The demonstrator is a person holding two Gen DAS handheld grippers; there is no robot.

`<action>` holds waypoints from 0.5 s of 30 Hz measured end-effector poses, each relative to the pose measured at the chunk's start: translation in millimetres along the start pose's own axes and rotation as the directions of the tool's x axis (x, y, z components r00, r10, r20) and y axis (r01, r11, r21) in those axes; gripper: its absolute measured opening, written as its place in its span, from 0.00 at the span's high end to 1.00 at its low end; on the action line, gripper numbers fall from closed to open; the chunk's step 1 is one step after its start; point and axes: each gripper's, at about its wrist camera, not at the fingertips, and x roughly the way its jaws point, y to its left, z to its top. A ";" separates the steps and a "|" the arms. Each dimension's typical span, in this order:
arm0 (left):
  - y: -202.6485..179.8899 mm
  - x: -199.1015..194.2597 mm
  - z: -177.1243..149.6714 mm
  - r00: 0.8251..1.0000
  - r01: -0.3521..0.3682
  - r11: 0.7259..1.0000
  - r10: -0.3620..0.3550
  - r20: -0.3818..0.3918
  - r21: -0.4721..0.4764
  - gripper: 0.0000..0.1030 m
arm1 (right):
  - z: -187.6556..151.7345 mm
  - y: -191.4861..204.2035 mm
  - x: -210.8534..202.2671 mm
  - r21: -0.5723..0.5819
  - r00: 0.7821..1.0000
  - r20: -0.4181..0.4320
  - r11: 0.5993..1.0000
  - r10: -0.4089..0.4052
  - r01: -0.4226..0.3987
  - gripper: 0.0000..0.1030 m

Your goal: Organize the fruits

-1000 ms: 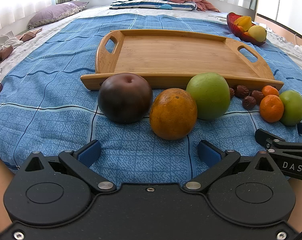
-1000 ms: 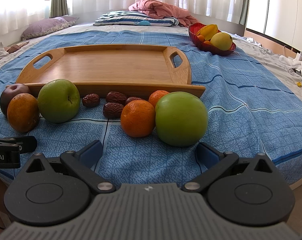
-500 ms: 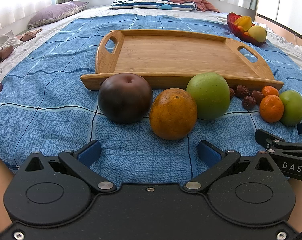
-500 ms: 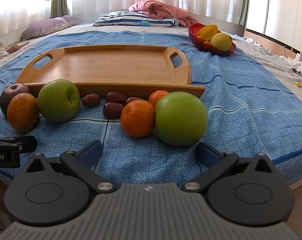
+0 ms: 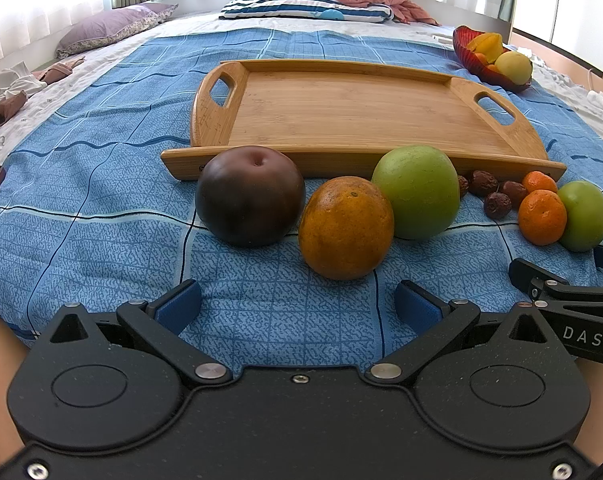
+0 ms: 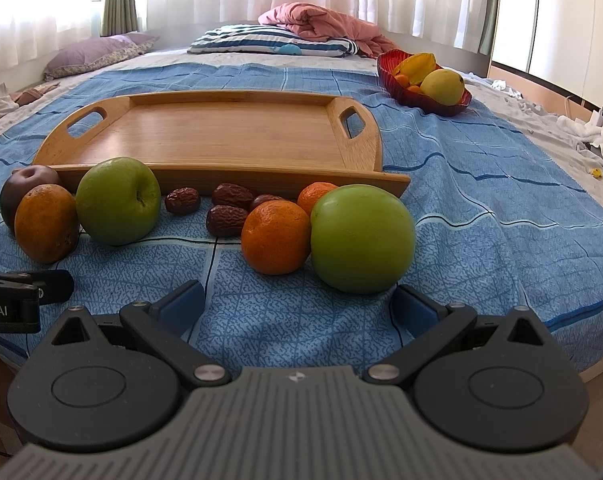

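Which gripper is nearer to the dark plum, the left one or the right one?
Left. The left gripper sits open just in front of the dark plum; the right gripper is open further right, facing a green apple.

My right gripper (image 6: 297, 306): jaws spread wide, empty, low over blue bedspread (image 6: 481, 216). Just ahead: green apple (image 6: 361, 238) touching mandarin (image 6: 275, 236); second mandarin (image 6: 315, 196) behind; four dried dates (image 6: 226, 220); second green apple (image 6: 117, 200); orange (image 6: 45, 228); dark plum (image 6: 27, 184). Beyond: empty wooden tray (image 6: 221, 136). Far right: red fruit bowl (image 6: 425, 102). My left gripper (image 6: 21, 292) at left edge.
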 end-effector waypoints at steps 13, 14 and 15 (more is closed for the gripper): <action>3.0 1.5 1.2 1.000 -0.005 1.000 0.005 0.004 -0.015 0.00 | -2.3 -0.2 0.2 0.001 1.000 0.001 1.000 -0.001 0.001 0.00; 2.2 2.0 0.0 1.000 -0.007 1.000 0.007 0.010 -0.011 0.00 | -2.0 -0.9 0.7 0.003 1.000 0.000 1.000 -0.001 0.001 0.00; 2.2 2.8 -0.4 1.000 -0.006 1.000 0.006 0.020 -0.002 0.00 | -1.1 1.0 -1.7 0.003 1.000 0.001 1.000 -0.003 0.003 0.00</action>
